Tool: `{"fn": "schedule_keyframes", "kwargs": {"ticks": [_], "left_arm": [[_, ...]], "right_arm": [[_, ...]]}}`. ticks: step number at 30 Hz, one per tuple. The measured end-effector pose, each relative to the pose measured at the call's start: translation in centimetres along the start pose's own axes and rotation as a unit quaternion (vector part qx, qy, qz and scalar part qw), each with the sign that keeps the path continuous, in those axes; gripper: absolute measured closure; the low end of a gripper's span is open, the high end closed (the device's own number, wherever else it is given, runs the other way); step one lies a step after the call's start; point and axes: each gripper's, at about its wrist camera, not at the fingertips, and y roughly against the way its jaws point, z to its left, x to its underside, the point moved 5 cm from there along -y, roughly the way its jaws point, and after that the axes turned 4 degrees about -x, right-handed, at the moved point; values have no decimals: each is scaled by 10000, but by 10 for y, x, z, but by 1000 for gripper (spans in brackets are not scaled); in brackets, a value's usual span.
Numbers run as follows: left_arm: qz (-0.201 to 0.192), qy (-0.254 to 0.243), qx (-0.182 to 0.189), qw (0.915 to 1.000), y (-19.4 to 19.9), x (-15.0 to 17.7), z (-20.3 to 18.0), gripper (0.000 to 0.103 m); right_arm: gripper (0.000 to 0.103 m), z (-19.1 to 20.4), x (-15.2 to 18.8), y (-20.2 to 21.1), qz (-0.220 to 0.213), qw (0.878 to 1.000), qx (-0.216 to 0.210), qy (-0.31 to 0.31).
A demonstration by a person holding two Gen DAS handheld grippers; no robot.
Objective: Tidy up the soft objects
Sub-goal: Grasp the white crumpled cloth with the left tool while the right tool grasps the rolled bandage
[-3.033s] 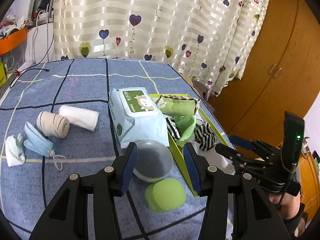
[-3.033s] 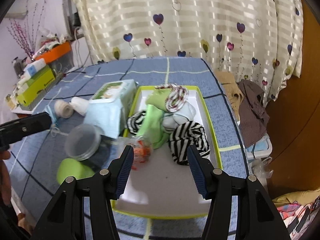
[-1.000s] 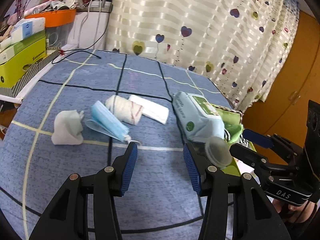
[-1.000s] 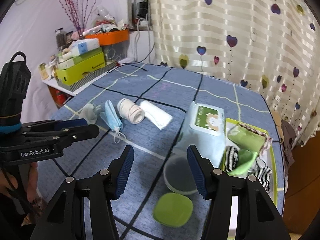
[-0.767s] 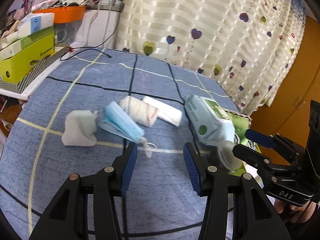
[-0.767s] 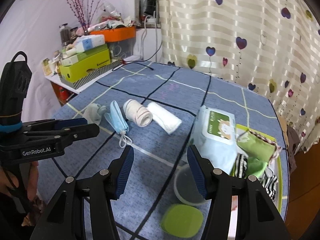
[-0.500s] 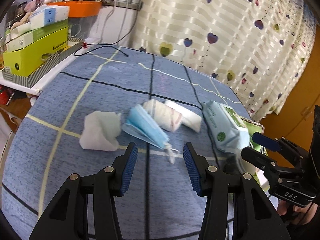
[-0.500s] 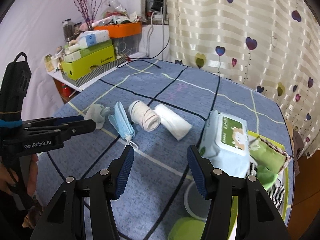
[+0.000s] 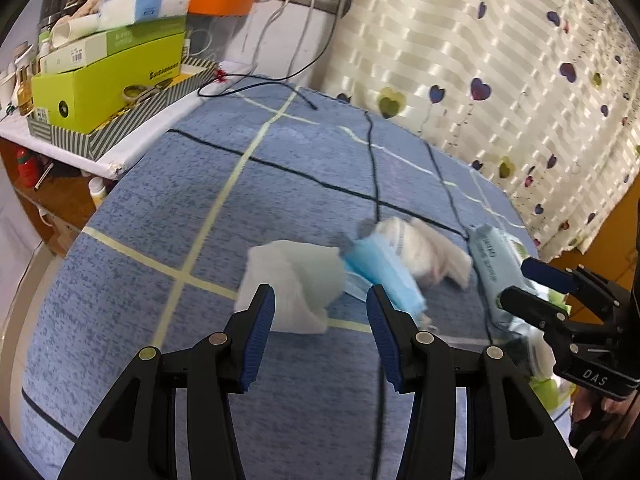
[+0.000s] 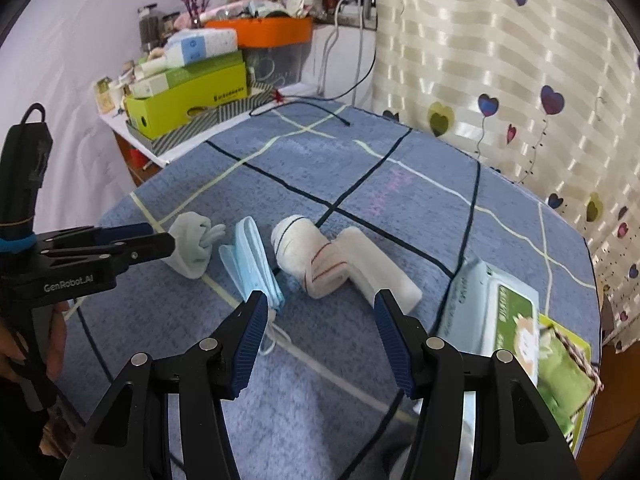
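A row of soft items lies on the blue checked cloth: a balled white sock (image 9: 292, 284) (image 10: 194, 246), a folded blue face mask (image 9: 380, 276) (image 10: 252, 266), a cream rolled bandage with red lines (image 10: 306, 258) and a white folded cloth (image 10: 376, 268). My left gripper (image 9: 320, 320) is open, its jaws framing the sock just in front of it. My right gripper (image 10: 322, 336) is open and empty, low over the cloth near the mask and the bandage. The green-rimmed tray (image 10: 576, 360) with green fabric shows at the right edge.
A wet-wipes pack (image 10: 492, 308) lies beside the tray. A side shelf at the left holds a lime box (image 10: 188, 96), an orange bin (image 10: 260, 32) and clutter. A black cable (image 9: 256, 80) trails onto the cloth. The heart-patterned curtain (image 10: 500, 60) hangs behind.
Both grippers swung left, away from the tray and the round container, toward the loose items. The sock now sits between my left jaws' line of sight; both stayed open.
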Motion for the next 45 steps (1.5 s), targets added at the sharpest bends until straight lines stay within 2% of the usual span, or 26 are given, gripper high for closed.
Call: {"fn": "schedule_keyframes", "kwargs": {"ticks": [5,10,18,23,26,31,35,45], "left_arm": [[60,91,-86,9999,-13,-6,14,54],[288,167,-144,9993,-33,-3,22,54],[489,111,39,9987,-48,1,14,54],[538,55,61,9985,-52,3,10,54],[541,85,106,9984,-54,1,10,54],[484,22,86,9988,-54,1,8,54],[444,29,100,9990,-51,1,8,75],[135,-19,160,9998,-19,-2,-4,76]], "right_arm": [[48,0,-10,-24,248,9996,-22,107],[48,-1,-20,-49,500,9983,-9,300],[48,-7,-26,-88,983,9937,-54,542],[48,-2,-27,-106,1218,9891,-253,786],[48,1,-24,-116,1361,9861,-190,930],[55,5,-24,-110,1297,9860,-156,1032],[56,8,-22,-102,1208,9872,-115,1039],[56,-1,-25,-53,633,9955,32,698]]}}
